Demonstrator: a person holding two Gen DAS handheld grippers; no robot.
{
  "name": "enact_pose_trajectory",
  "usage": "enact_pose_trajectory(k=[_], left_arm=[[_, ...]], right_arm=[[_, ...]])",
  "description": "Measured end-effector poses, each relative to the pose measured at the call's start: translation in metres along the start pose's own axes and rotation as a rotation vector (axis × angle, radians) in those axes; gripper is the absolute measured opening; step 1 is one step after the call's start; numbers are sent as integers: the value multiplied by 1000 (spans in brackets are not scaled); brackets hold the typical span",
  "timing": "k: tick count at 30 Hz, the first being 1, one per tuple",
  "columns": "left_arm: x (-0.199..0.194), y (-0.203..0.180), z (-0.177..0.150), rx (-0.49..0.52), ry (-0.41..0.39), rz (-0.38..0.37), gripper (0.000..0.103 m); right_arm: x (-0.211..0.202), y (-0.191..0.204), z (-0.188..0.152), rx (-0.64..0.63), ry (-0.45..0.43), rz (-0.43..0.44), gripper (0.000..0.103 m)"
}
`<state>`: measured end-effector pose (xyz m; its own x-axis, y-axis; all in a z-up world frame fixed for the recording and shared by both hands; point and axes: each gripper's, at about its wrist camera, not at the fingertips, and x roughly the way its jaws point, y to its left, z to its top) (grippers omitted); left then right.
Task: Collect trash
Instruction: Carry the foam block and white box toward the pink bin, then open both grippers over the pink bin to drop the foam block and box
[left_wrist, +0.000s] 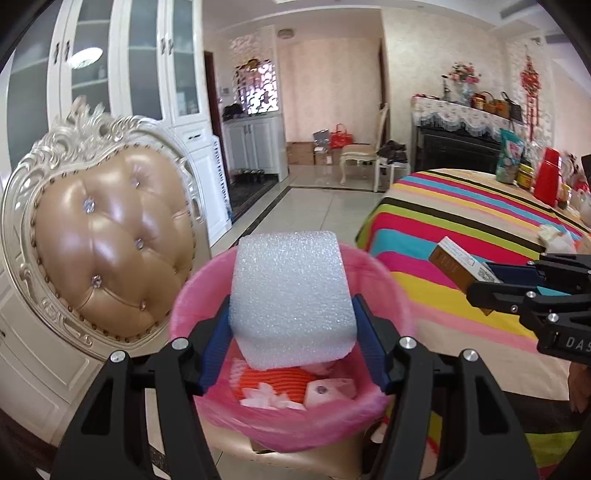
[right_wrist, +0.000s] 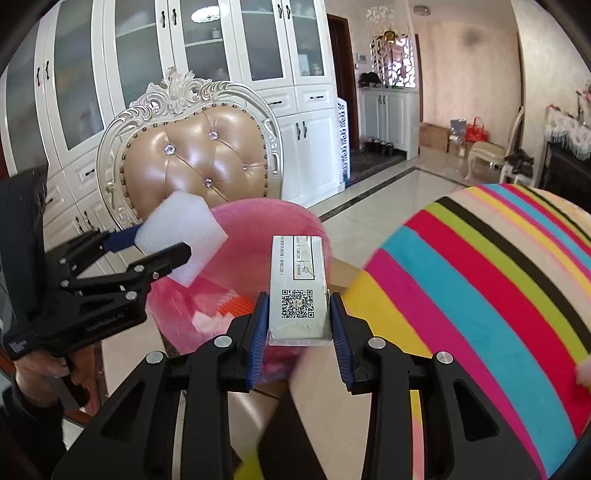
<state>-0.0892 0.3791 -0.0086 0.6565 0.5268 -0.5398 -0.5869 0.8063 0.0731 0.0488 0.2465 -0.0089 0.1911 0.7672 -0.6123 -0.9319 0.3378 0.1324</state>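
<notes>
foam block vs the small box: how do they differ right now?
The foam block is white, bulky and plain; the small box is slim, with print and a QR code. The foam block sits in the left tool, directly above the pink-lined bin; the box in the right tool, nearer the bin's edge. Both are gripped.

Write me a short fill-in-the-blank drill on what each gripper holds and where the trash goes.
1. The left gripper is shut on a white ____ block.
2. The right gripper is shut on a small box printed with a ____ code.
3. The bin has a ____ liner.
4. The bin stands on a ____.

Missing words: foam; QR; pink; chair
</notes>
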Motion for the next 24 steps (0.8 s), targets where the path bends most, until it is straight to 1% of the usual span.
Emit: enact_pose_trajectory(k=[2,5,10,12,13,14,15,18,19,22,24], left_arm=[[11,11,0,-23,9,21,61],[26,26,-1,-65,30,17,61],[48,38,-3,-85,68,23,61],[49,40,-5,-90,71,40,62],[48,41,-6,-95,73,49,65],[46,42,-6,-98,71,57,69],[44,42,-6,-98,67,64,71],[32,39,-5,-81,48,96,76],[26,34,-3,-70,37,108,80],[6,12,3,-38,-17,108,92],[-8,-10,9,-17,-57,75,97]], right_arm=[[9,3,6,-4,4,11,34],[24,8,15,-10,5,30,34],[50,16,28,-48,12,54,34],[53,14,31,-44,8,77,45],[50,10,32,-32,-7,88,62],[44,6,33,-12,-33,104,75],[37,1,33,1,-59,111,75],[13,-11,29,15,-96,97,75],[5,-15,27,14,-105,89,75],[-27,-31,15,8,-132,27,75],[-52,-44,6,11,-154,-36,75]])
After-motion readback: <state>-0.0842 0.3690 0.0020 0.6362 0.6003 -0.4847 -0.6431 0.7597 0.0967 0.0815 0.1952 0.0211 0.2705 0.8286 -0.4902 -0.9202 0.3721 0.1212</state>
